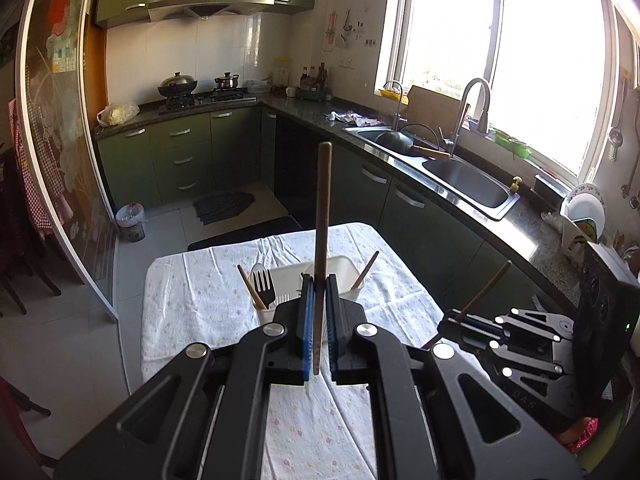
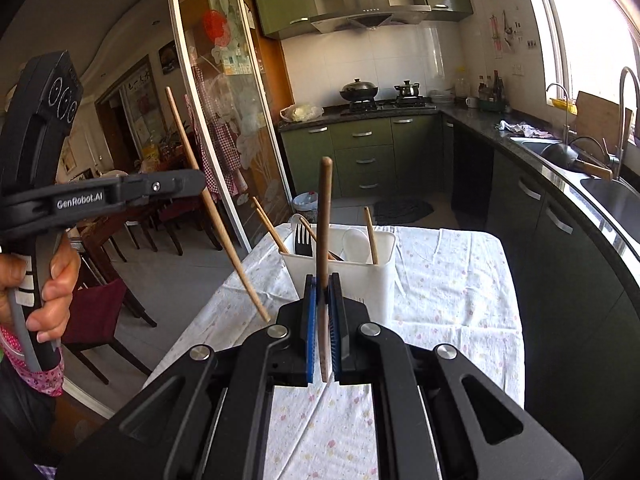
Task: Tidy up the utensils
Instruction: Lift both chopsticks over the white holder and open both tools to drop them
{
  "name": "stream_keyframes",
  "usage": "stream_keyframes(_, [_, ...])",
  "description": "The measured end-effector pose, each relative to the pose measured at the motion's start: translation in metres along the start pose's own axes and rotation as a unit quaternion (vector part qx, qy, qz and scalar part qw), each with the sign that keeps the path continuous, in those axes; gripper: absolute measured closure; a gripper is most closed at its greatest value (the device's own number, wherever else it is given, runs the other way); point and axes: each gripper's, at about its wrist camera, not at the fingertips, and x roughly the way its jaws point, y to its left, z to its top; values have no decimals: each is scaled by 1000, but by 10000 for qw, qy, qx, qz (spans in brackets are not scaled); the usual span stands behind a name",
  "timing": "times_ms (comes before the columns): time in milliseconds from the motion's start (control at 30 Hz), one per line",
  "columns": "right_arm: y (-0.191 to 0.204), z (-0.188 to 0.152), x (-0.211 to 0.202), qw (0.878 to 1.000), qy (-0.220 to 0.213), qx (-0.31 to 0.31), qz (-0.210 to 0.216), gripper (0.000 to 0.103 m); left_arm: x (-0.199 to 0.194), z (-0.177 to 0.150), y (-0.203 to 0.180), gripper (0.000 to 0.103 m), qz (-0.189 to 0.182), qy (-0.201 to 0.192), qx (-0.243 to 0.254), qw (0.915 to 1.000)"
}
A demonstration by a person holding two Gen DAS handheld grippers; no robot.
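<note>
Between the fingers of the left gripper (image 1: 319, 316) stands a dark wooden chopstick (image 1: 322, 216), pinched narrow by the blue pads and rising well above the fingertips. Just past those fingertips, lower down, sits the white utensil holder (image 1: 344, 270) on the cloth-covered table (image 1: 192, 292). It already carries a black fork (image 1: 263, 284) and a light chopstick (image 1: 250, 286) on its left side, and another light chopstick (image 1: 366, 270) leaning out at its right. To the right of the left fingers, the right gripper (image 2: 323, 316) is likewise clamped narrow on a second dark chopstick (image 2: 325, 216), which stands upright in front of the same holder.

My reading is that both sticks are lifted clear and are on the carry stage: the pick is done, the drop into the holder is not yet done. The next move calls for bringing each tip over an open compartment, tilting the stick toward vertical, lowering it, and only then releasing.

In the way, I judge, are the fork and the leaning sticks, which crowd the openings; a white spoon (image 2: 356, 240) fills part of the middle too. The two grippers sit near each other, so they could knock together over the small holder. Beyond the fingertips the kitchen counter and sink (image 1: 472, 184) lie well apart and do not interfere.
</note>
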Motion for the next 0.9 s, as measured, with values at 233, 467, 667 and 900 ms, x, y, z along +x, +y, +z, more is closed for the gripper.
stream_keyframes(233, [-6, -4, 4, 10000, 58, 47, 15, 96, 4, 27, 2, 97, 262, -465, -61, 9986])
stream_keyframes(467, [-7, -2, 6, 10000, 50, 31, 11, 96, 24, 42, 7, 97, 451, -717, -128, 9963])
stream_keyframes(667, [-6, -4, 7, 10000, 73, 6, 9, 96, 54, 43, 12, 97, 464, -607, -175, 9969])
stream_keyframes(900, [-6, -1, 5, 10000, 3, 8, -2, 96, 88, 33, 20, 97, 568, -332, -150, 9977])
